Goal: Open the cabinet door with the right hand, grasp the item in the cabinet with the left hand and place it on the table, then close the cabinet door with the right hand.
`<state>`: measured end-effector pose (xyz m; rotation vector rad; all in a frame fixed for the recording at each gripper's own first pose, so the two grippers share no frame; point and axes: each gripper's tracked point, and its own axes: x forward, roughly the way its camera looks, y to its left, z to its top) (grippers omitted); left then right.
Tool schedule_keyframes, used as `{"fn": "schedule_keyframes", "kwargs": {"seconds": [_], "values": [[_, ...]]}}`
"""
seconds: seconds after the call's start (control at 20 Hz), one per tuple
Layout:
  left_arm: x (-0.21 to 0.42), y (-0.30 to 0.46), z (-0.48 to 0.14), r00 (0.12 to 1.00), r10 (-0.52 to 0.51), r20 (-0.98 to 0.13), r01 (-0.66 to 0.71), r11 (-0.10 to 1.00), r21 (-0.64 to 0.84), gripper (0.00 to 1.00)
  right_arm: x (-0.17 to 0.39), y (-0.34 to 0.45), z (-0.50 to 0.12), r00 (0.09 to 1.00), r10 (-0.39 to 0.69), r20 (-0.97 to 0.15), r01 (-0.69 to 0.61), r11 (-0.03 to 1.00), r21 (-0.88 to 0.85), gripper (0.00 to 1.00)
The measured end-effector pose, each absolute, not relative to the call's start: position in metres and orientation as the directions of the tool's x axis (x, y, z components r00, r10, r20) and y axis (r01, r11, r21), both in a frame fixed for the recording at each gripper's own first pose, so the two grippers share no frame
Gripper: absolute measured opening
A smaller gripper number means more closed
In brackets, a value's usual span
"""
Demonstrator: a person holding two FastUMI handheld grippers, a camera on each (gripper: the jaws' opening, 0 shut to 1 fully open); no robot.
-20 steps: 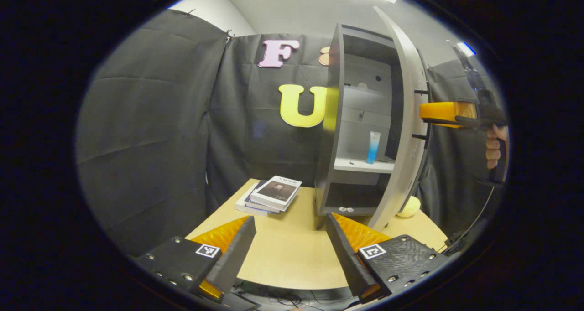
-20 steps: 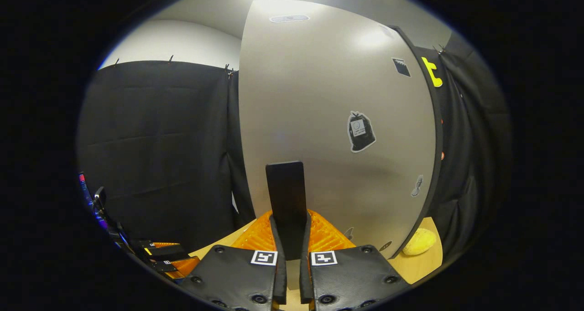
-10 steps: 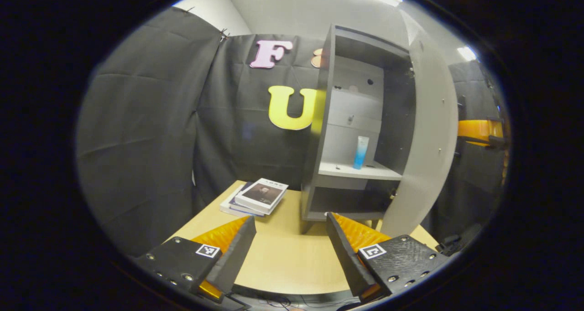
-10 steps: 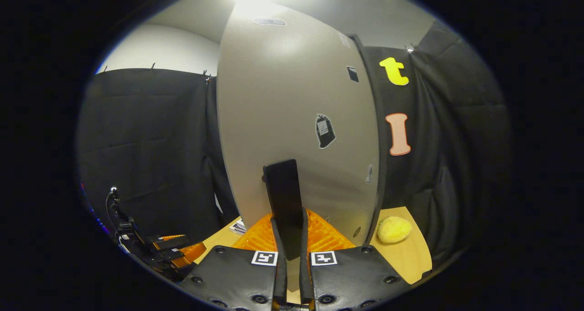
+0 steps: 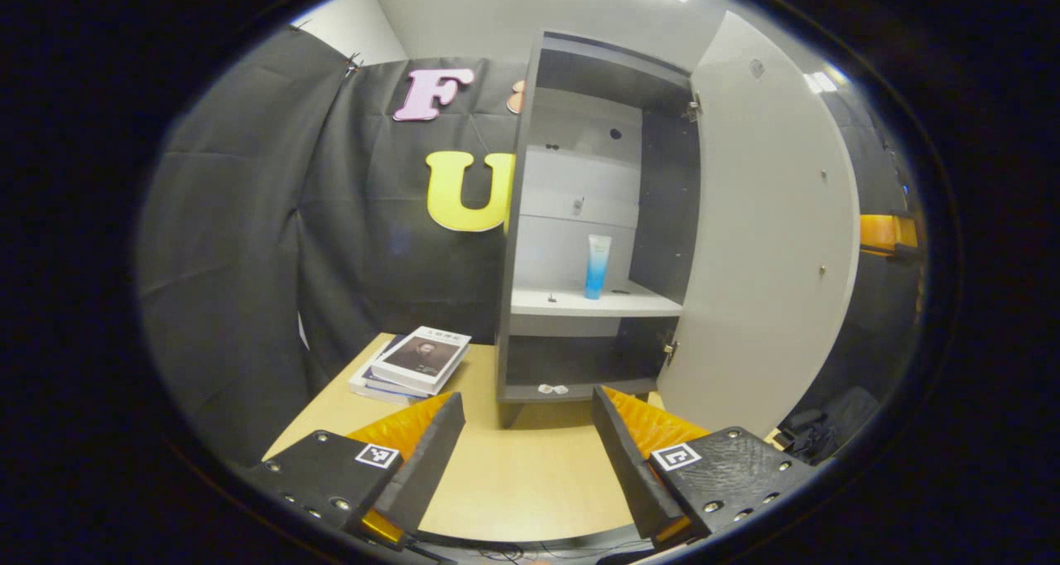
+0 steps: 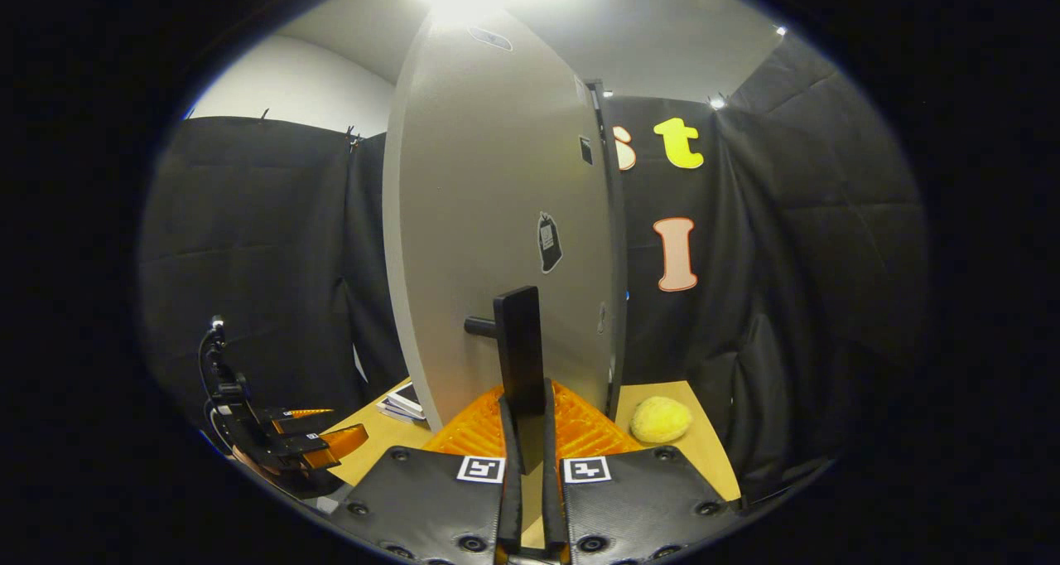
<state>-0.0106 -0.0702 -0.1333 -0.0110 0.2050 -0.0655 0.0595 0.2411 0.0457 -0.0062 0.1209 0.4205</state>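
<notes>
A tall grey cabinet stands on the wooden table with its door swung wide to the right. A blue tube stands upright on the cabinet's middle shelf. My left gripper hovers open over the table's near edge, well short of the cabinet. In the right gripper view, my right gripper is shut on the door's dark bar handle, on the outer face of the door. The left gripper shows small at lower left there.
A stack of books lies on the table left of the cabinet. A yellow sponge-like lump sits on the table behind the open door. Small white bits lie on the cabinet's bottom shelf. Black cloth walls enclose the booth.
The door has swung from partly open to wide open, pulled by my right gripper. The cabinet's inside and the tube now face the left gripper, which has turned toward them.
</notes>
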Motion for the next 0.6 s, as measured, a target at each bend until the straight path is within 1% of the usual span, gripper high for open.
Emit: {"fn": "schedule_keyframes", "kwargs": {"seconds": [0.05,0.1,0.15,0.25,0.3,0.35,0.45,0.55,0.6], "values": [[-0.007,-0.077,-0.135,0.976,-0.068,-0.206,0.064,0.998,-0.024,0.92,0.061,0.238,0.046,0.907,0.404,-0.119,-0.405,0.914,0.015,0.12],[-0.005,-0.085,-0.133,0.976,-0.069,-0.204,0.064,0.998,-0.029,0.98,0.060,0.239,0.045,0.906,0.405,-0.120,-0.407,0.914,0.013,0.12],[-0.002,-0.093,-0.131,0.977,-0.069,-0.202,0.064,0.997,-0.030,0.95,0.060,0.238,0.046,0.905,0.407,-0.120,-0.408,0.913,0.019,0.12],[-0.001,-0.110,-0.130,0.976,-0.076,-0.203,0.072,0.997,-0.024,0.95,0.059,0.242,0.045,0.904,0.411,-0.118,-0.408,0.912,0.047,0.11],[-0.002,-0.118,-0.130,0.974,-0.077,-0.213,0.076,0.997,-0.013,0.92,0.058,0.244,0.045,0.904,0.410,-0.121,-0.408,0.912,0.040,0.11],[-0.003,-0.124,-0.129,0.973,-0.071,-0.221,0.073,0.997,0.001,0.95,0.060,0.240,0.045,0.904,0.409,-0.127,-0.409,0.912,0.029,0.11],[-0.003,-0.137,-0.131,0.971,-0.066,-0.228,0.069,0.998,0.004,0.95,0.059,0.232,0.044,0.897,0.422,-0.135,-0.423,0.906,0.020,0.11],[-0.002,-0.152,-0.139,0.965,-0.061,-0.257,0.063,0.998,-0.002,0.94,0.057,0.237,0.044,0.889,0.438,-0.132,-0.436,0.899,0.049,0.11],[-0.002,-0.157,-0.139,0.964,-0.056,-0.260,0.057,0.998,-0.004,0.92,0.056,0.241,0.045,0.887,0.444,-0.127,-0.439,0.896,0.069,0.11]]}}
